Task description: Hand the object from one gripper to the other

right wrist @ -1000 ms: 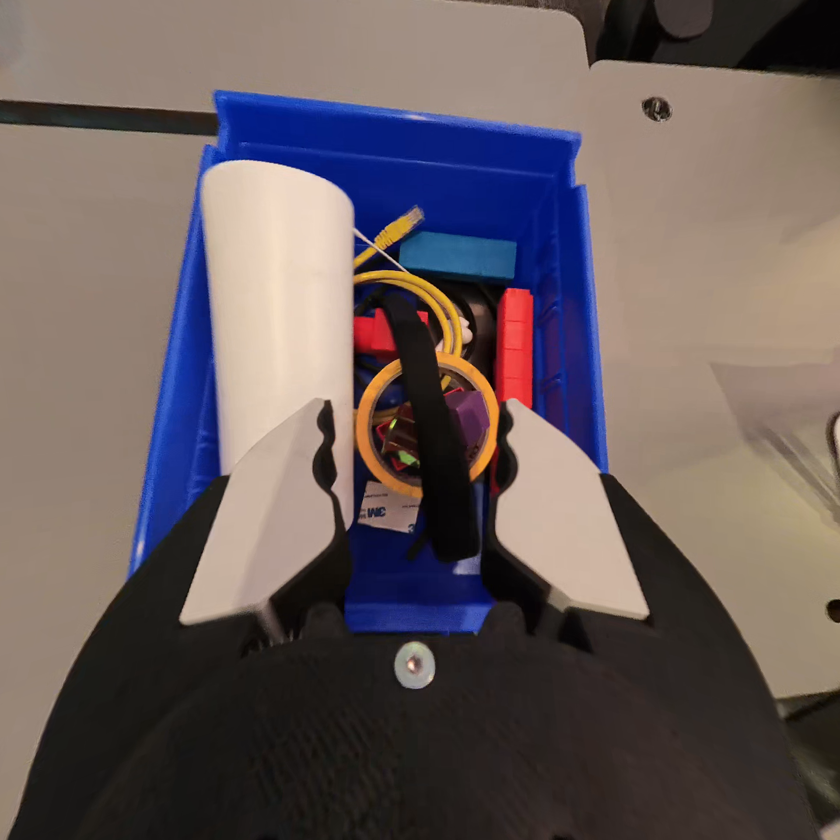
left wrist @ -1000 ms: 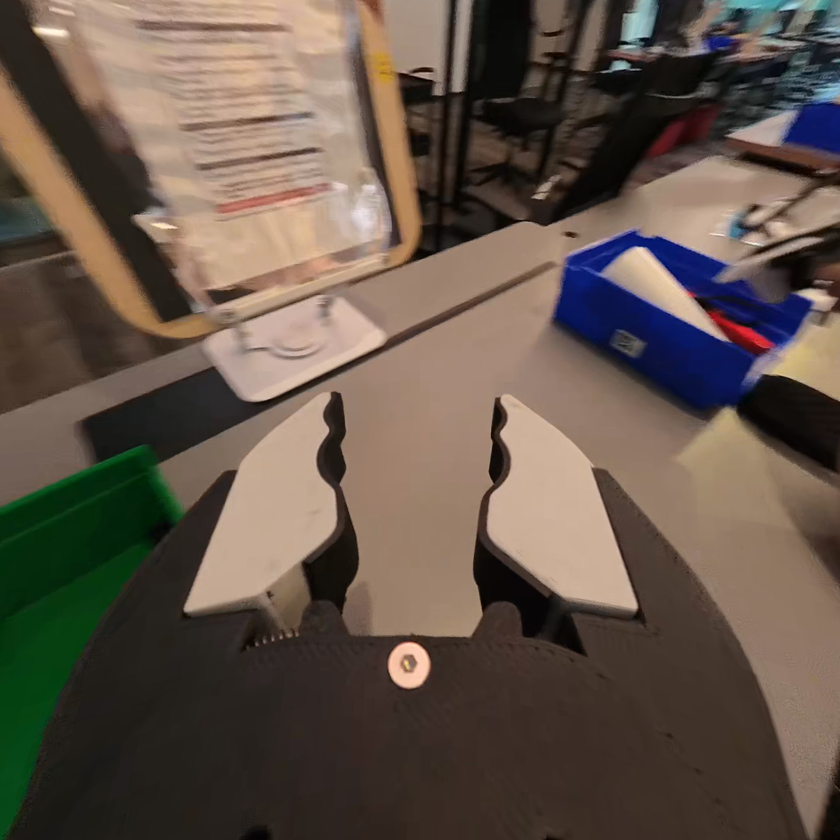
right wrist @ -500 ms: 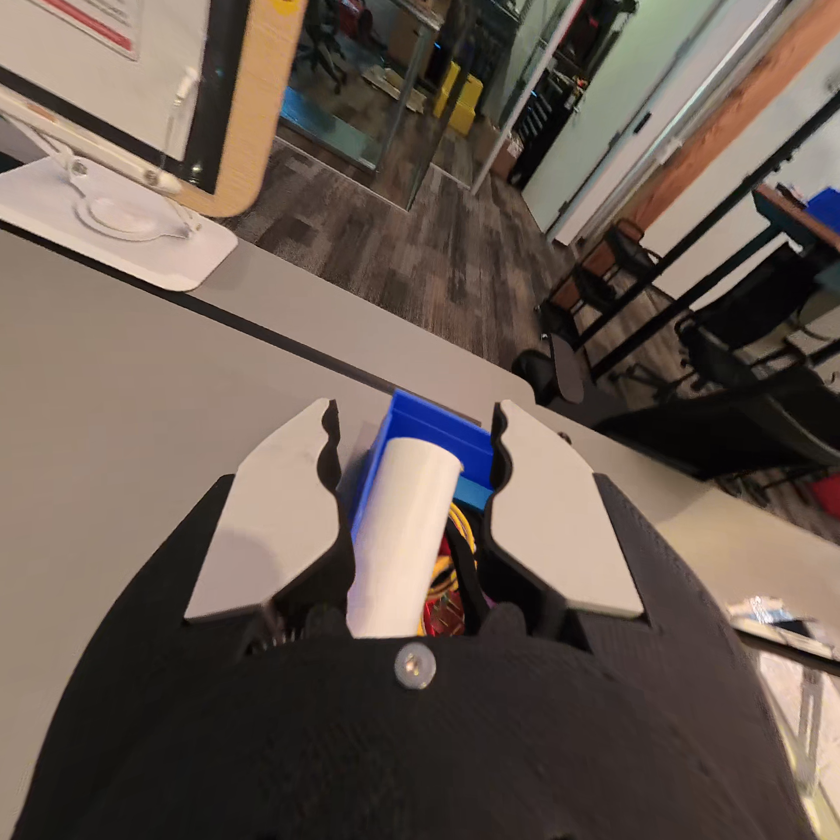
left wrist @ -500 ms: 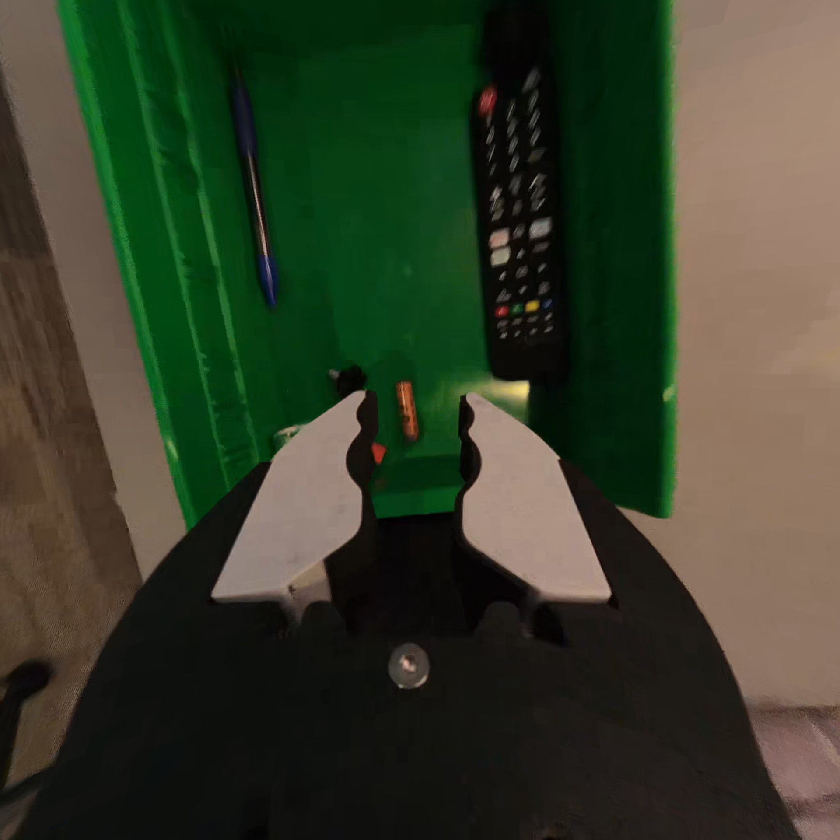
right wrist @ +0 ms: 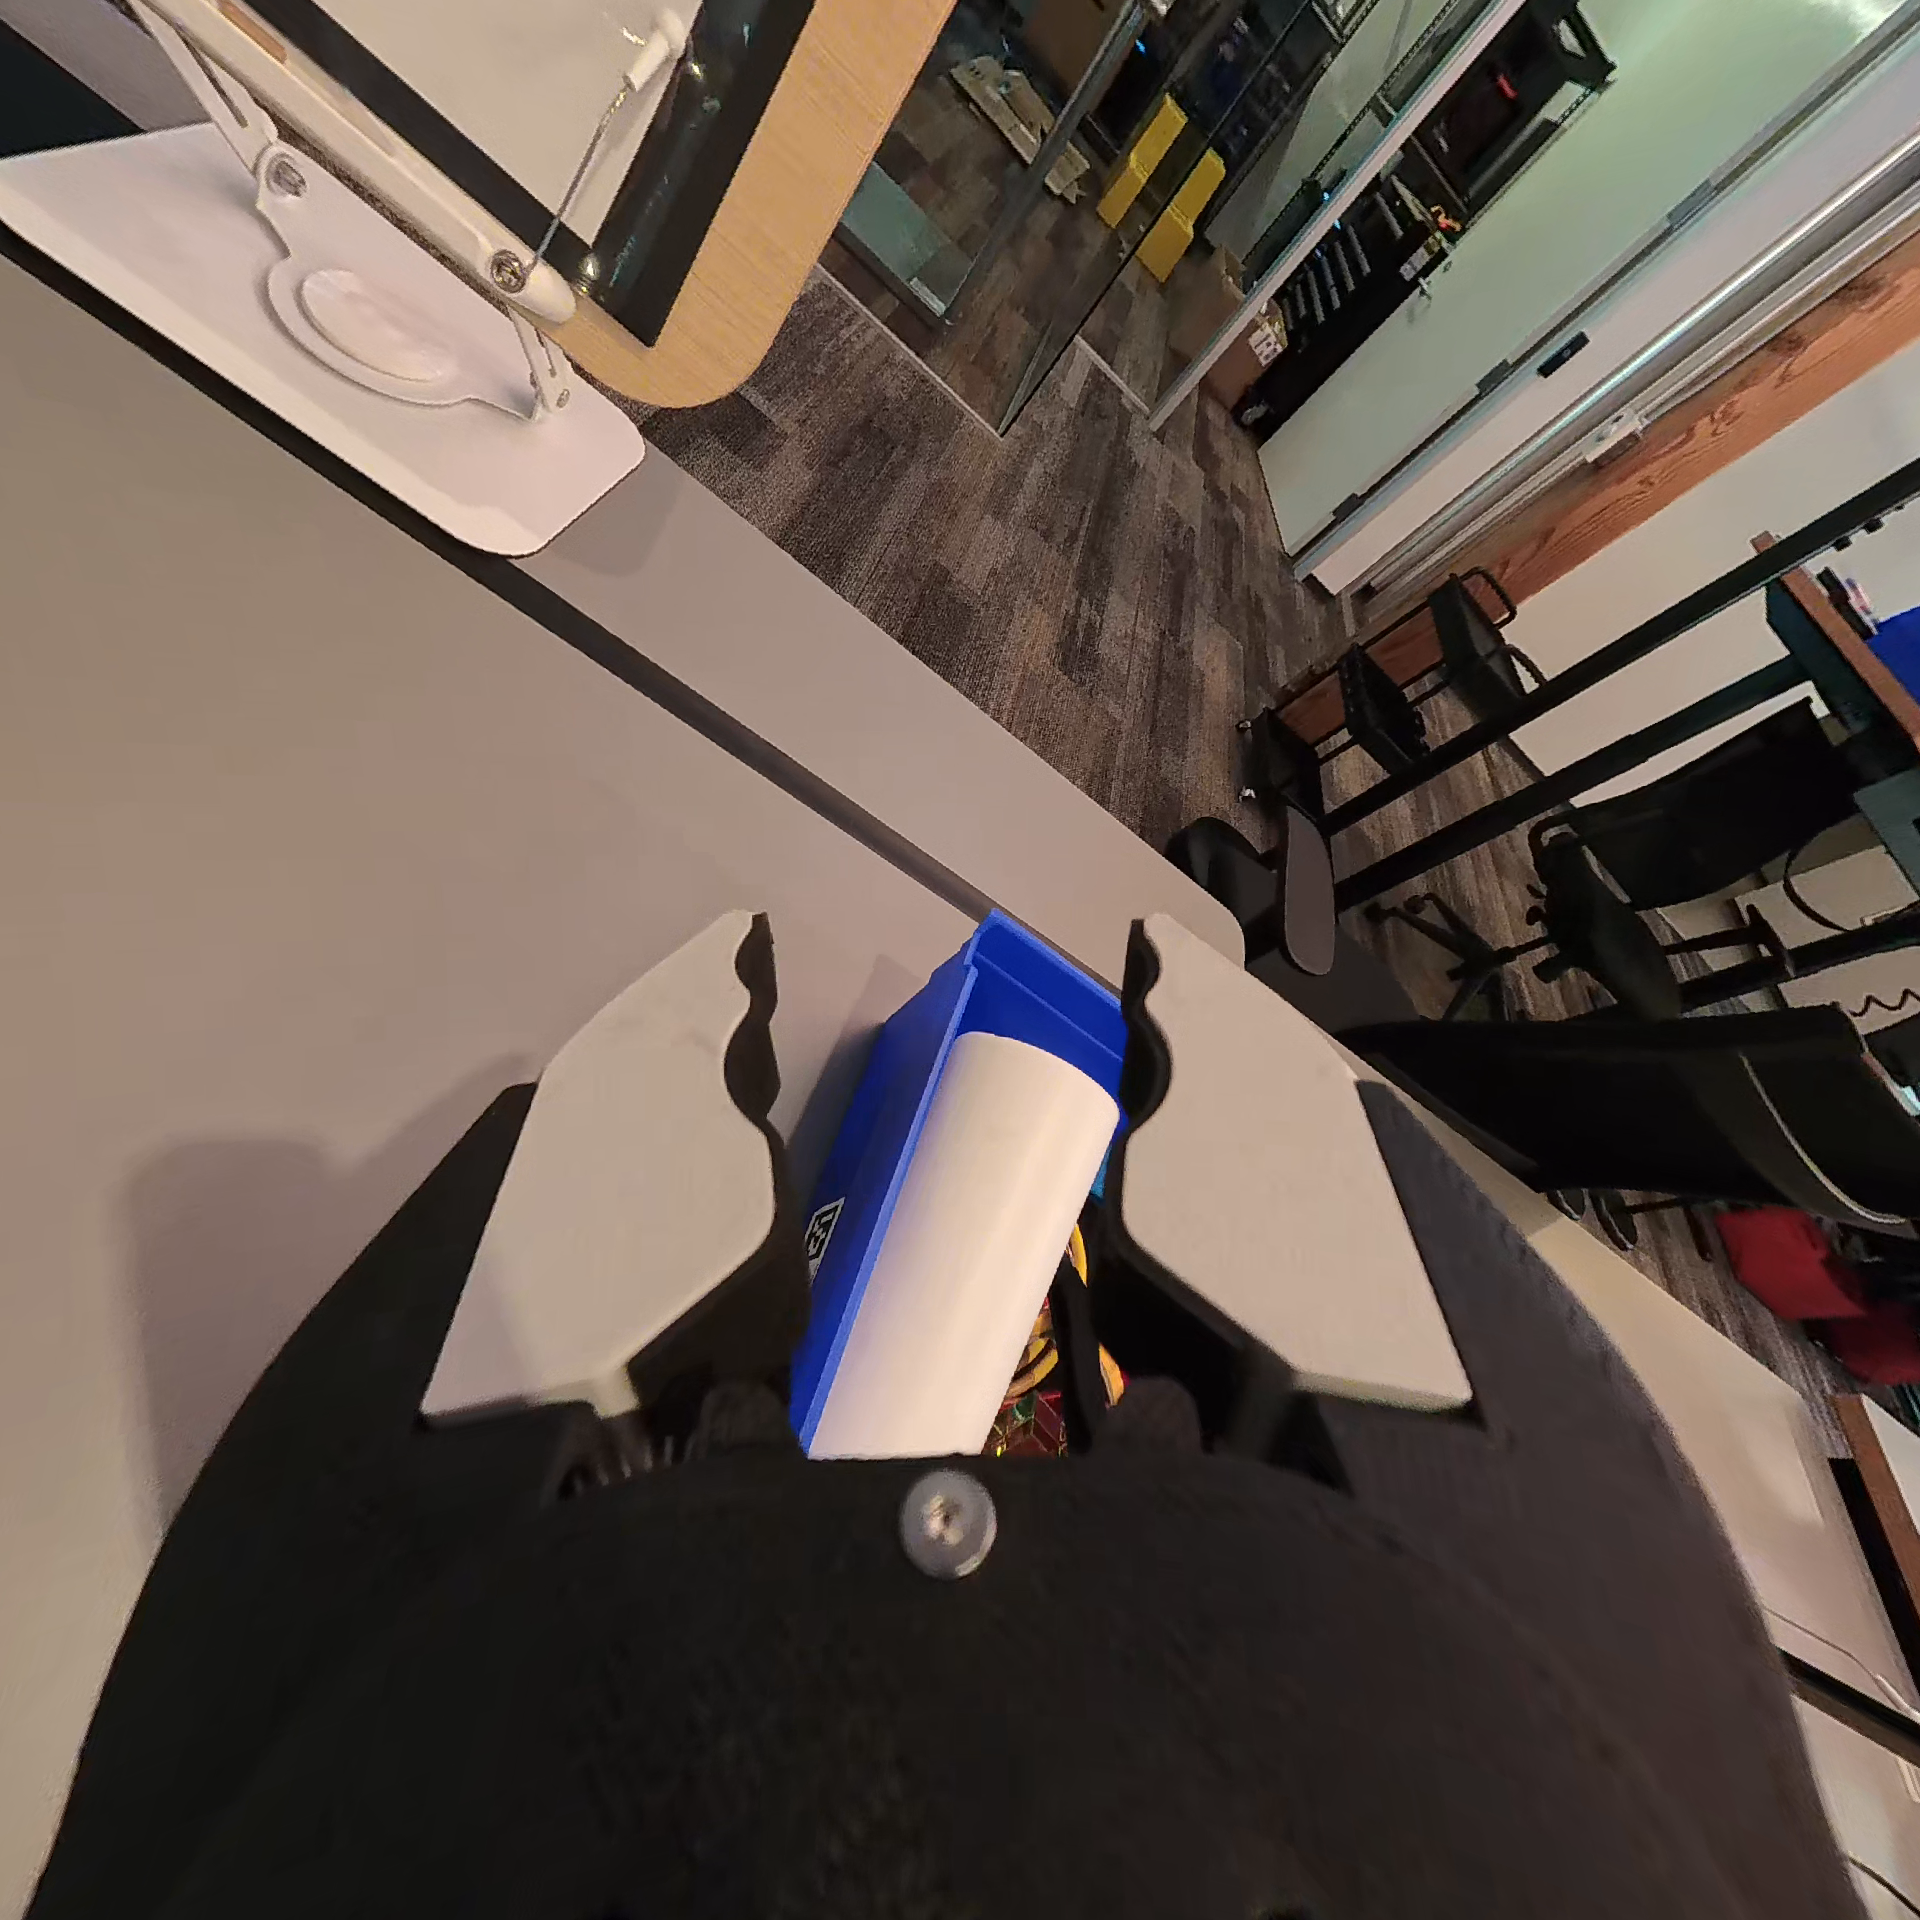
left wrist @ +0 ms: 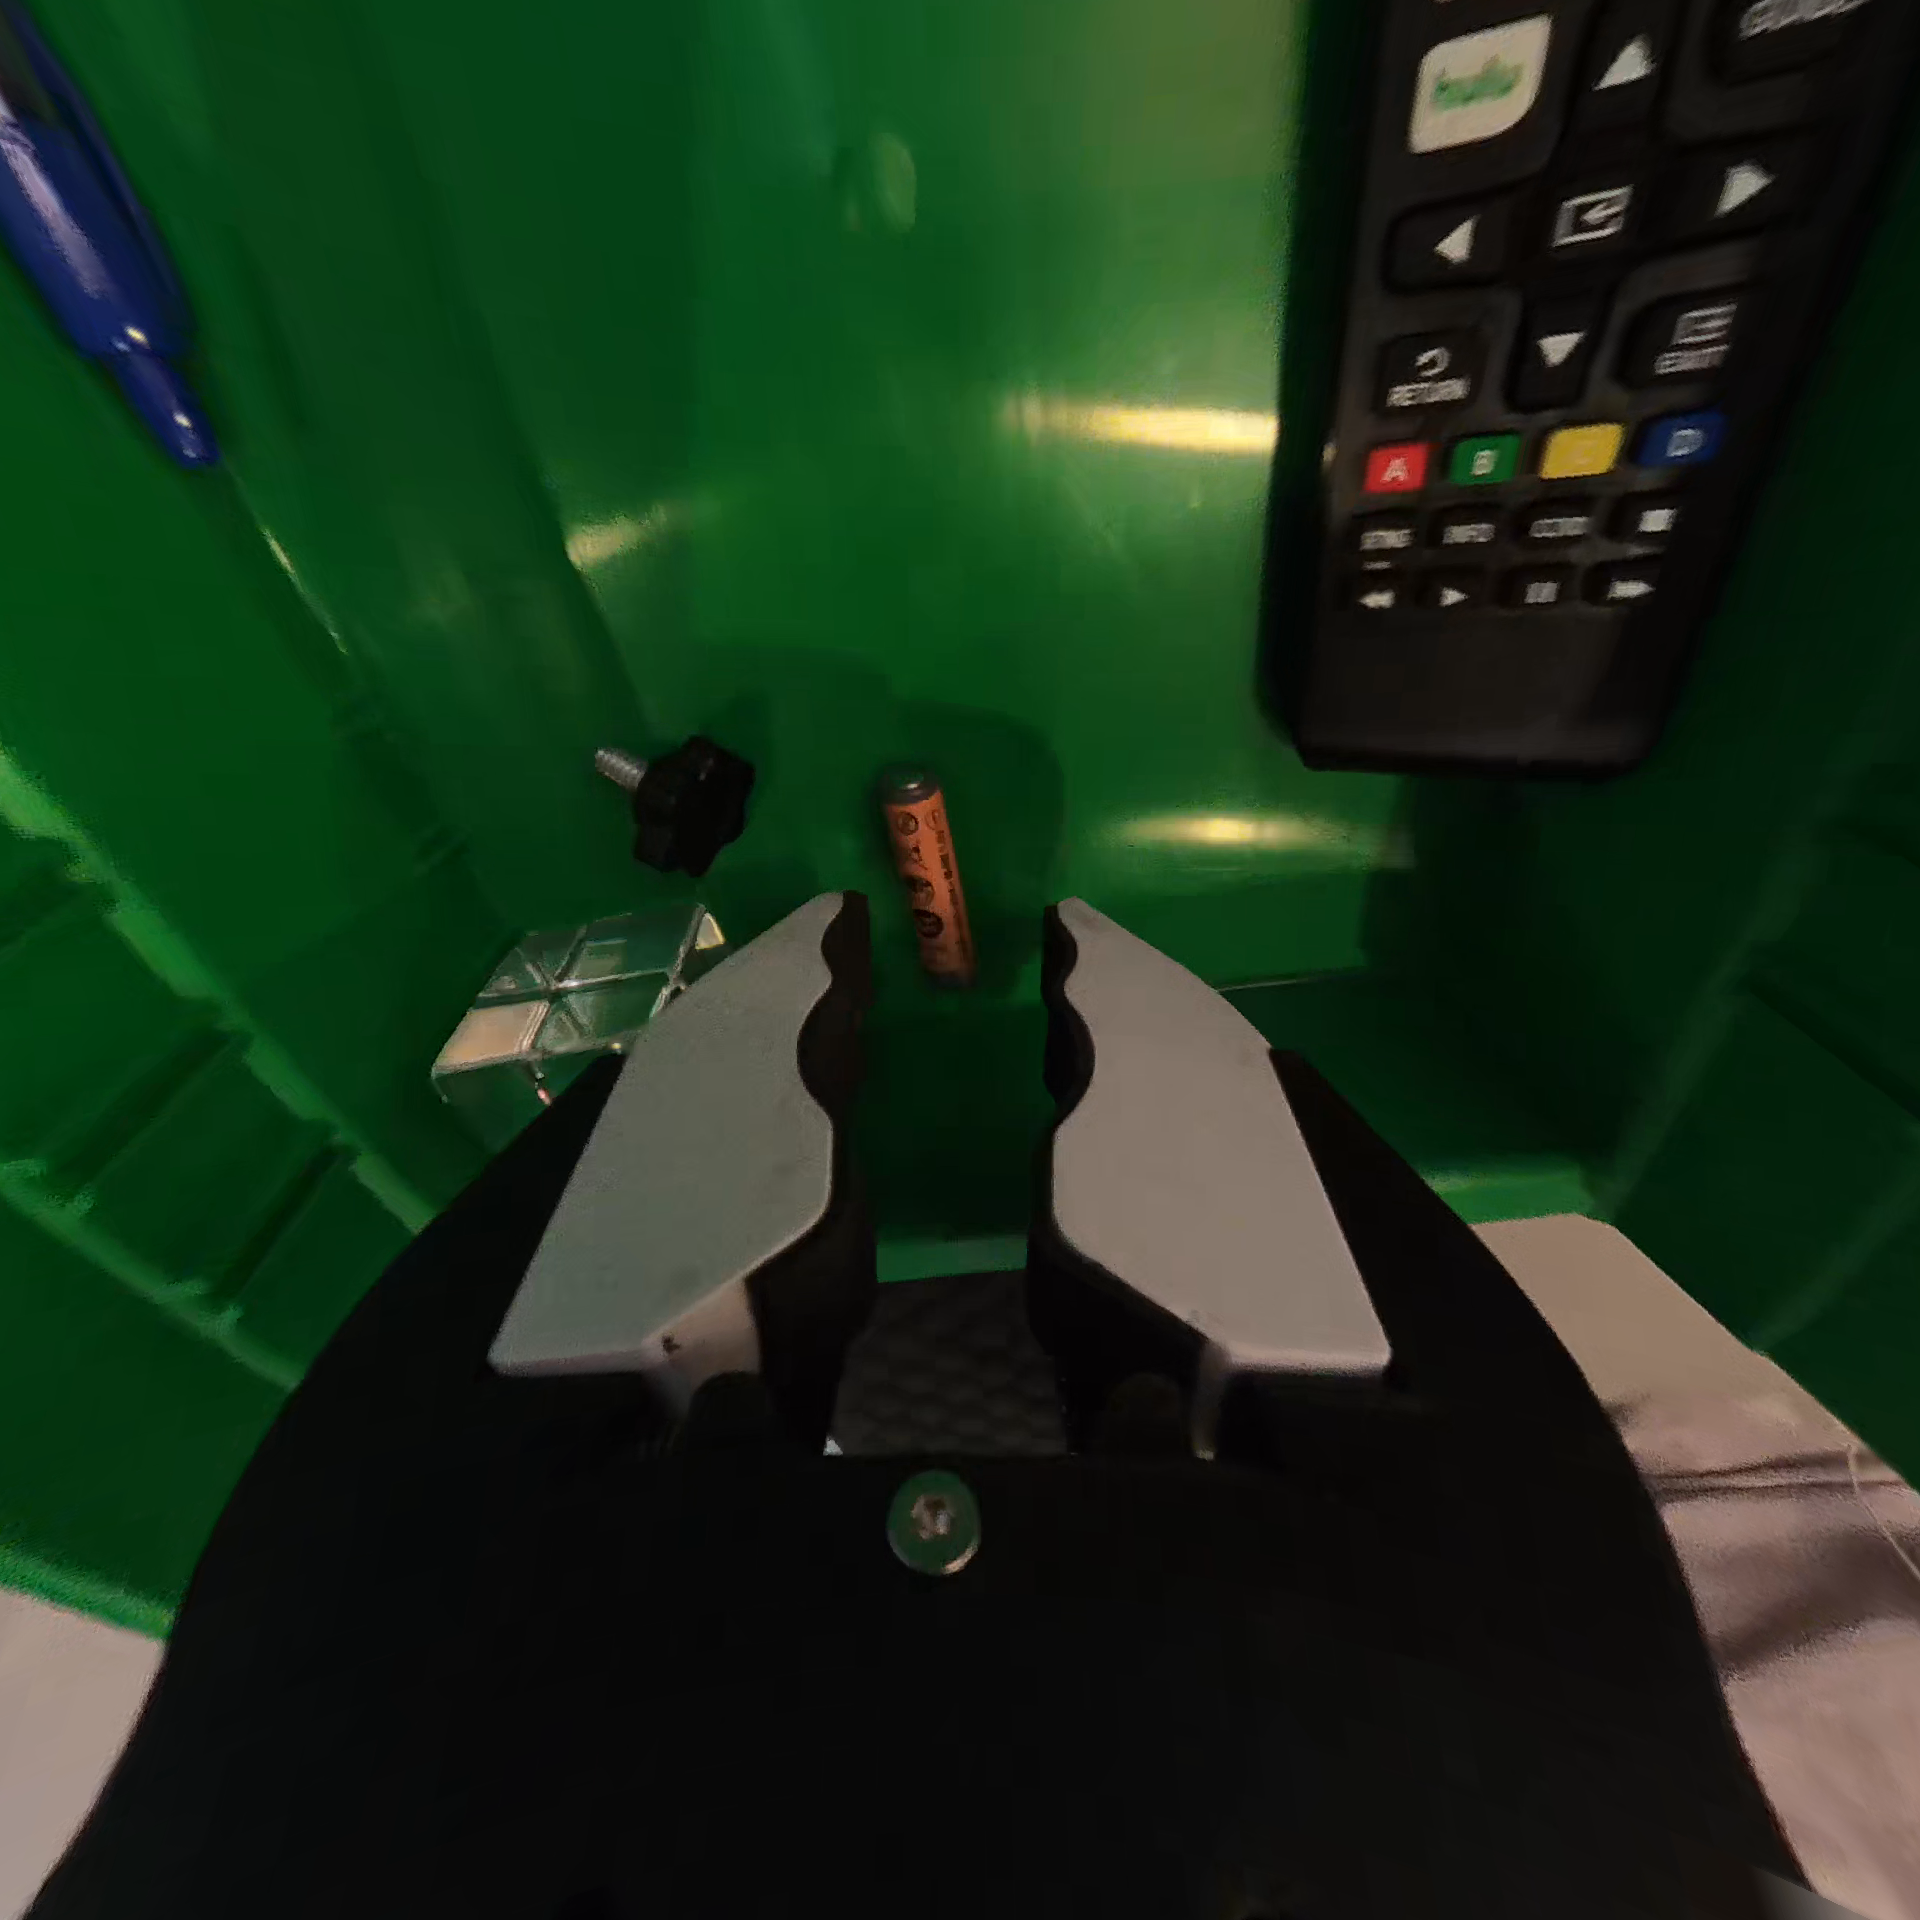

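Inside a green bin, the left hand-held gripper hangs low over the floor with its jaws spread and nothing between them. An orange battery lies on the bin floor just beyond the gap between the fingertips, apart from both. Left of the battery sits a black knob with a short screw, and nearer the gripper's left finger rests a clear plastic block. A black remote control lies to the right of the battery, farther into the bin, while a blue pen leans along the bin's left wall.

Over the grey table, the right hand-held gripper is likewise spread and empty, pointing across a blue bin. A white tube lies lengthwise in the blue bin, with yellow cable showing beside it. Beyond the blue bin, at the far left of the table, stands a white stand base carrying a wood-edged panel. Office chairs stand on the floor past the table's edge.
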`<action>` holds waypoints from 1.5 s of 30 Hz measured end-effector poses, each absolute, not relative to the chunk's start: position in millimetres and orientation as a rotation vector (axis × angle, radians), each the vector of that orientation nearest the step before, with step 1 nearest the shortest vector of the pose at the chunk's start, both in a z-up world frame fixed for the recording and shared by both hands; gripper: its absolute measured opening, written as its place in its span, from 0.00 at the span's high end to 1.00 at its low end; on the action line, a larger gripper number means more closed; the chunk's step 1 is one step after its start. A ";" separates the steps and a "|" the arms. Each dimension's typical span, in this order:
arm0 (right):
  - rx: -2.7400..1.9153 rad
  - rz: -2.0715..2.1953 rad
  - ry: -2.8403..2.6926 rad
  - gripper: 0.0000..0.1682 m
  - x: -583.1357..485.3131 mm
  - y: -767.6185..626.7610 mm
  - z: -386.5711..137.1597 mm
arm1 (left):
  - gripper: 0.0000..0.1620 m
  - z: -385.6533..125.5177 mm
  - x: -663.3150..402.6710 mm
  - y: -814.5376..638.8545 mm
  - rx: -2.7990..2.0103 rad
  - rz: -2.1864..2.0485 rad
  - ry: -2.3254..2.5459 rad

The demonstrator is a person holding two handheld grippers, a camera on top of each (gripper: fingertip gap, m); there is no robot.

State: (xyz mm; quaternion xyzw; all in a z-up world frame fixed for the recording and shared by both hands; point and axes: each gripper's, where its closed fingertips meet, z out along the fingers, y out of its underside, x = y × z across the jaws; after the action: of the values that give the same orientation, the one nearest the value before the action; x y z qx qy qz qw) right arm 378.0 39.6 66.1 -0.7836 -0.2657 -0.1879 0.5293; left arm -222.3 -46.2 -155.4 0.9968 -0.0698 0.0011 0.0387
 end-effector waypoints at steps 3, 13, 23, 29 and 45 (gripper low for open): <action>-1.865 -0.452 -0.636 0.61 379.7 37.4 68.1 | 0.87 -161.8 -220.6 -45.5 3.036 0.059 -0.158; -1.660 -0.466 -0.721 0.63 350.0 28.7 98.6 | 0.94 -65.0 -189.7 -12.4 3.476 0.054 -0.383; -0.712 0.105 -1.283 0.59 114.2 -110.4 122.3 | 0.94 95.4 53.4 -120.6 2.732 1.892 -1.955; -0.556 -0.085 -1.384 0.63 73.3 -134.2 97.6 | 0.94 87.1 103.9 -147.5 2.412 2.005 -1.971; -0.755 0.222 -1.306 0.71 74.0 -126.5 107.4 | 0.76 106.3 94.4 -135.8 2.514 2.125 -2.002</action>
State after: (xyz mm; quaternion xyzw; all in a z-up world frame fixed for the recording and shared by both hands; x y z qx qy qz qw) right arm 74.0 -126.5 107.4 -0.3422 -0.5915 0.1006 0.7231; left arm 94.4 -135.8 106.3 0.6117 -0.4870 0.5171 -0.3481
